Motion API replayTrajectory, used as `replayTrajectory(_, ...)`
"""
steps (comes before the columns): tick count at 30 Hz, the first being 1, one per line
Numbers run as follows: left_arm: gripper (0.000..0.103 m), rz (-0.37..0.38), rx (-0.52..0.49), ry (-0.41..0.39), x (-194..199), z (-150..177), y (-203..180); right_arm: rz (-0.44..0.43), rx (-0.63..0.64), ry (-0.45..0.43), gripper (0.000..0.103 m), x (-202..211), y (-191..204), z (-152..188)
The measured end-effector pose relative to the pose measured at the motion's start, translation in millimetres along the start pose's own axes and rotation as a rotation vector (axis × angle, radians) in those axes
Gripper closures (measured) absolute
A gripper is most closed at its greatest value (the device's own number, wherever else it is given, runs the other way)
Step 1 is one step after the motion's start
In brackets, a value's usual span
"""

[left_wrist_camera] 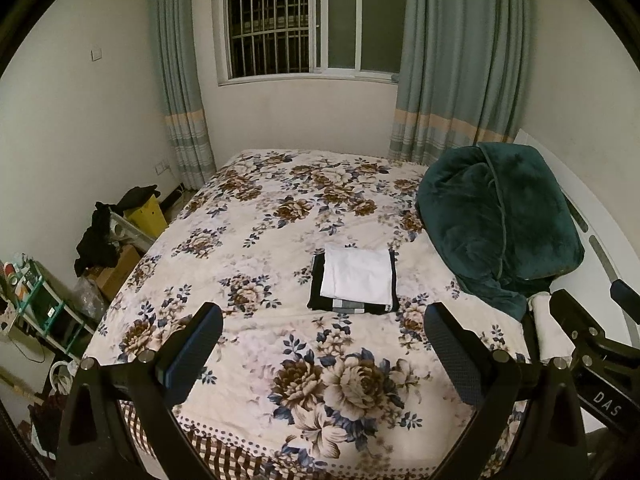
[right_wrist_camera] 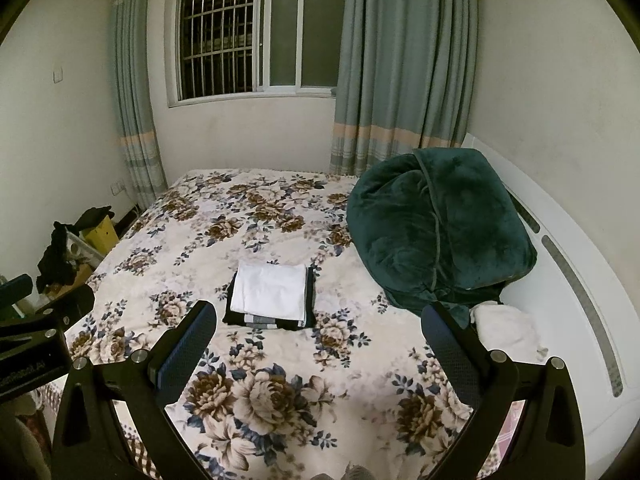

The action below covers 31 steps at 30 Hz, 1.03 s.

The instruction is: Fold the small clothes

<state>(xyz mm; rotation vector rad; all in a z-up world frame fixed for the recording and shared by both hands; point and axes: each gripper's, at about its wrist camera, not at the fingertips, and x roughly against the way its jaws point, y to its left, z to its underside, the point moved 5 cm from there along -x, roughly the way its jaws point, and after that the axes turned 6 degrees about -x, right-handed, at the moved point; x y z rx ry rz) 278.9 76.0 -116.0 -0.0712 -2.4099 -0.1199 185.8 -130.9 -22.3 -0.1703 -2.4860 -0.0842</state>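
A folded white garment (left_wrist_camera: 358,276) lies on top of a folded black garment with grey stripes (left_wrist_camera: 352,307), stacked in the middle of the floral bed cover (left_wrist_camera: 280,208). The stack also shows in the right wrist view, white piece (right_wrist_camera: 270,290) over black piece (right_wrist_camera: 264,322). My left gripper (left_wrist_camera: 322,324) is open and empty, held above the near part of the bed, short of the stack. My right gripper (right_wrist_camera: 318,320) is open and empty, also short of the stack. A white cloth (right_wrist_camera: 506,330) lies by the headboard at the right.
A bundled dark green blanket (right_wrist_camera: 436,236) sits on the bed's right side by the white headboard (right_wrist_camera: 576,280). Boxes, a yellow bin (left_wrist_camera: 146,216) and dark clothes (left_wrist_camera: 96,240) crowd the floor left of the bed. A shelf (left_wrist_camera: 36,304) stands at the near left.
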Motion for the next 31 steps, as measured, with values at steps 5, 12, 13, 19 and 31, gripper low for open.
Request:
replayTrajectory(5, 0.000, -0.005, 0.003, -0.003, 2, 1, 2, -0.001, 0.004, -0.001, 0.000, -1, 0, 0)
replayTrajectory(12, 0.000, -0.010, 0.004, -0.004, 4, 2, 2, -0.002, 0.002, 0.000, 0.000, -1, -1, 0)
replayTrajectory(13, 0.000, -0.009, 0.004, -0.004, 4, 2, 2, -0.001, 0.003, -0.001, 0.000, -1, -1, 0)
replayTrajectory(19, 0.000, -0.013, 0.003, -0.003, 4, 1, 5, -0.001, 0.002, -0.001, 0.000, -1, -2, 1)
replayTrajectory(31, 0.000, -0.030, 0.003, -0.019, 11, 11, 12, -0.001, -0.001, -0.003, 0.000, 0, -3, 3)
